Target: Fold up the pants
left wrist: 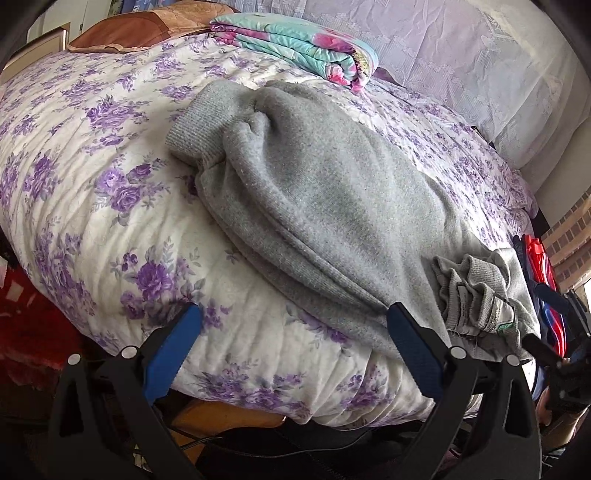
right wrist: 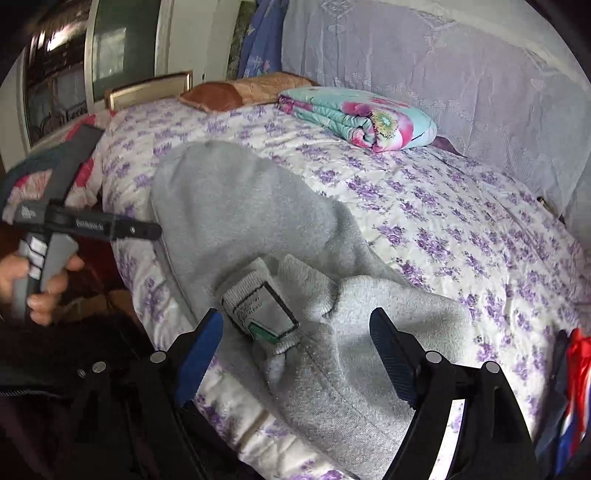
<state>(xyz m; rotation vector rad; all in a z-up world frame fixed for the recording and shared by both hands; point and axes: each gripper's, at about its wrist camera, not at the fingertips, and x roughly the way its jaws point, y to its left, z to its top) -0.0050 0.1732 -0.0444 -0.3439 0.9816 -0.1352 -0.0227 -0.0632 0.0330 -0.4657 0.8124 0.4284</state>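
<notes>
Grey sweatpants (left wrist: 317,199) lie folded lengthwise on the purple-flowered quilt (left wrist: 92,155), ribbed cuffs (left wrist: 195,125) at the far end, bunched waistband (left wrist: 476,291) near the bed's front edge. My left gripper (left wrist: 293,317) is open, empty, just off the front edge beside the pants' near fold. In the right wrist view the pants (right wrist: 240,206) stretch away and the waistband with its label (right wrist: 264,308) lies between the fingers of my open right gripper (right wrist: 295,323), which hovers over it. The left gripper's body (right wrist: 85,225) shows at the left, held by a hand.
A folded teal and pink floral blanket (left wrist: 299,44) and a brown pillow (left wrist: 125,33) lie at the far side of the bed. A lavender lace cover (right wrist: 461,92) hangs behind. Red and blue cloth (left wrist: 543,280) sits at the right edge.
</notes>
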